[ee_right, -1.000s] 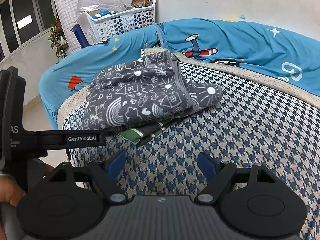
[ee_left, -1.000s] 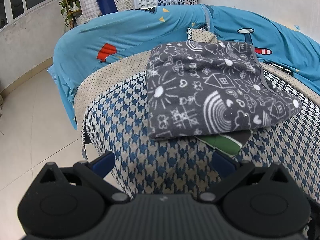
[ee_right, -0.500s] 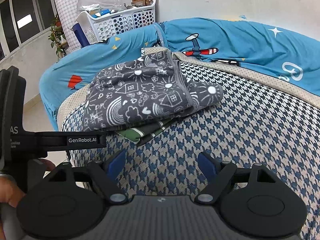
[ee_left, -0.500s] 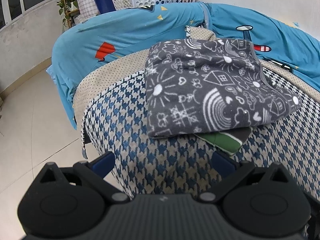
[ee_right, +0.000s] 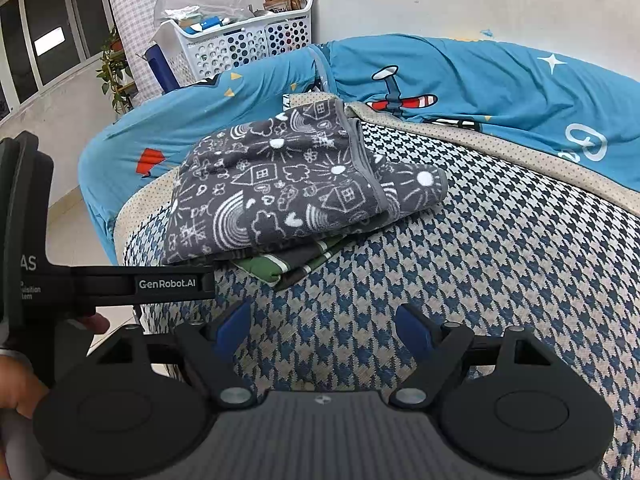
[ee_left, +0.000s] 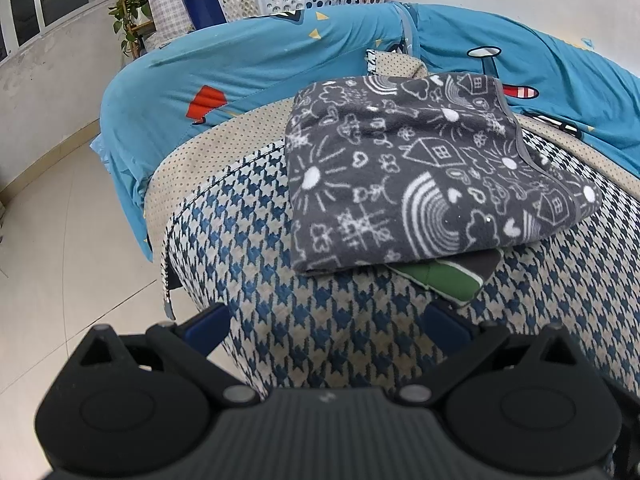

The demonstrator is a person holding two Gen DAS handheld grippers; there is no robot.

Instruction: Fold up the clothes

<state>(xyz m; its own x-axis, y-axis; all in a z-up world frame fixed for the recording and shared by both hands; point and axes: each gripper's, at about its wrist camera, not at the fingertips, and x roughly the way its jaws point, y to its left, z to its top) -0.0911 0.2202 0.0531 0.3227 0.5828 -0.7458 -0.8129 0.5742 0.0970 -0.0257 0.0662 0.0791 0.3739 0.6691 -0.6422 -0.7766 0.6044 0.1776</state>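
Both grippers (ee_left: 326, 322) (ee_right: 324, 328) unmoved, jaws apart, w/ folded grey garment (ee_left: 420, 168) unchanged.

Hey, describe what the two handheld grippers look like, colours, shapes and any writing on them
Both are matte black plastic. Each right gripper and left gripper body has a ribbed centre, two round discs, silver pivot screws, angled link arms and blue finger pads. The right wrist view shows the left unit's side bar with white GenRobot.AI lettering. No cables or sleeves visible.

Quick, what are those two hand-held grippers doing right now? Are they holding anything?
Left hand-held gripper: open, holding nothing.
Right hand-held gripper: open, holding nothing.
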